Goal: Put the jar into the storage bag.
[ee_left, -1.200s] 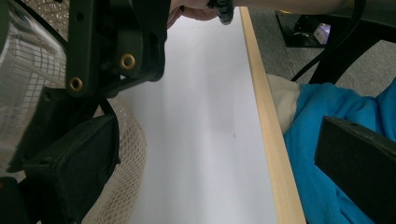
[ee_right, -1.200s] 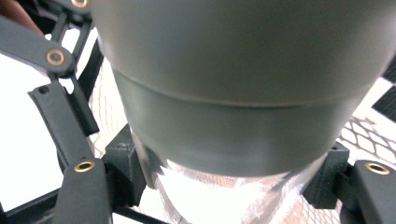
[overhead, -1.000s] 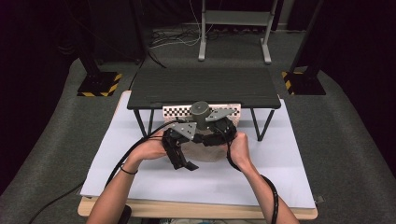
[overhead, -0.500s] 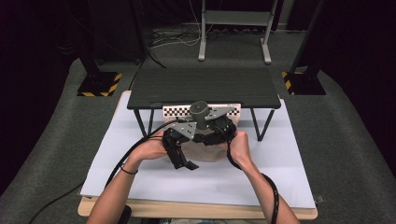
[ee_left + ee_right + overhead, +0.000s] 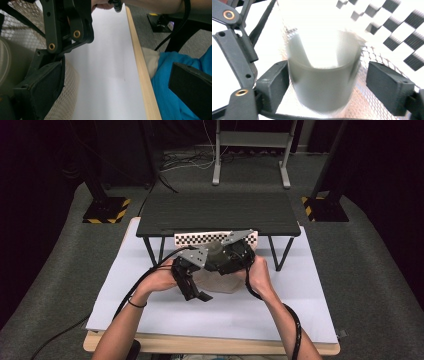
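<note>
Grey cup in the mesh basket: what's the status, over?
Right gripper open, jaws either side of grey cup. Cup upright in mesh basket. Left gripper at the basket's side, state unclear. Nothing blocking.

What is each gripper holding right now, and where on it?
The left gripper pinches the mesh bag at its edge. The right gripper straddles a grey cup with its jaws apart, not gripping.
</note>
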The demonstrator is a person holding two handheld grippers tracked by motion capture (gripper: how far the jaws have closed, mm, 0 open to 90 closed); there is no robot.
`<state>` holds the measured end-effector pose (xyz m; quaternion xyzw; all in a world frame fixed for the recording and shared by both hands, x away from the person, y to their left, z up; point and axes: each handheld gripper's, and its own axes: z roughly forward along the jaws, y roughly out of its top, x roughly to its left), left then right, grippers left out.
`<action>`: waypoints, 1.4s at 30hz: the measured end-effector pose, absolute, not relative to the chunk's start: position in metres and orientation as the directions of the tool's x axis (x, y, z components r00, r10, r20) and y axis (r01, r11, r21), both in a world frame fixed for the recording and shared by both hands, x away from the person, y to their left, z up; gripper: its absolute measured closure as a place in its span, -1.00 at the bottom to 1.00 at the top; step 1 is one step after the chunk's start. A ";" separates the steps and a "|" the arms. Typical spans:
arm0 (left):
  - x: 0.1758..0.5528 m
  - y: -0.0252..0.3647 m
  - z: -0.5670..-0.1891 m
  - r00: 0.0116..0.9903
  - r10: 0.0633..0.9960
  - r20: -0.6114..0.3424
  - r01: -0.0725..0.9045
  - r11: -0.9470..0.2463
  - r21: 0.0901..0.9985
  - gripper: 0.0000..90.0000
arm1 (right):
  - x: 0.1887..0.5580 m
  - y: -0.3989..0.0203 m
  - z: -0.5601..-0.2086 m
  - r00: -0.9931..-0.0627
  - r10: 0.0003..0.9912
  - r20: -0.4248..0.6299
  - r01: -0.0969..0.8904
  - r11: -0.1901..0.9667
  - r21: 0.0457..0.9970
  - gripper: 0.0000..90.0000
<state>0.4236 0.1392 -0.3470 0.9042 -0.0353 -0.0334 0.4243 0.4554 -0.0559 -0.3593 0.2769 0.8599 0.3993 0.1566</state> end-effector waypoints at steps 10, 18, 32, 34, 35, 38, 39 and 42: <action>0.412 0.147 -0.332 0.995 -0.093 0.046 -0.092 -0.579 0.810 -1.00 | 0.441 -0.061 -0.341 -0.820 0.568 -0.071 0.282 0.507 0.814 -0.71; 0.408 0.160 -0.321 0.993 -0.019 0.114 -0.104 -0.589 0.802 -1.00 | 0.432 -0.065 -0.328 -0.804 0.581 -0.132 0.232 0.510 0.828 -0.75; 0.408 0.158 -0.326 0.993 -0.015 0.121 -0.101 -0.647 0.756 -1.00 | 0.428 -0.067 -0.317 -0.780 0.603 -0.166 0.205 0.497 0.843 -0.74; 0.409 0.158 -0.328 0.994 -0.019 0.112 -0.097 -0.648 0.755 -1.00 | 0.428 -0.066 -0.318 -0.788 0.594 -0.160 0.210 0.503 0.838 -0.74; 0.409 0.158 -0.328 0.994 -0.023 0.111 -0.099 -0.650 0.753 -1.00 | 0.428 -0.066 -0.319 -0.794 0.587 -0.156 0.210 0.506 0.837 -0.74; 0.410 0.158 -0.329 0.994 -0.027 0.108 -0.099 -0.656 0.748 -1.00 | 0.425 -0.068 -0.318 -0.791 0.589 -0.165 0.184 0.487 0.854 -0.62; 0.410 0.158 -0.329 0.994 -0.027 0.107 -0.099 -0.656 0.748 -1.00 | 0.423 -0.069 -0.316 -0.787 0.592 -0.176 0.169 0.481 0.860 -0.56; 0.410 0.158 -0.329 0.995 -0.029 0.100 -0.094 -0.656 0.749 -1.00 | 0.411 -0.074 -0.303 -0.782 0.592 -0.194 0.111 0.440 0.891 -0.33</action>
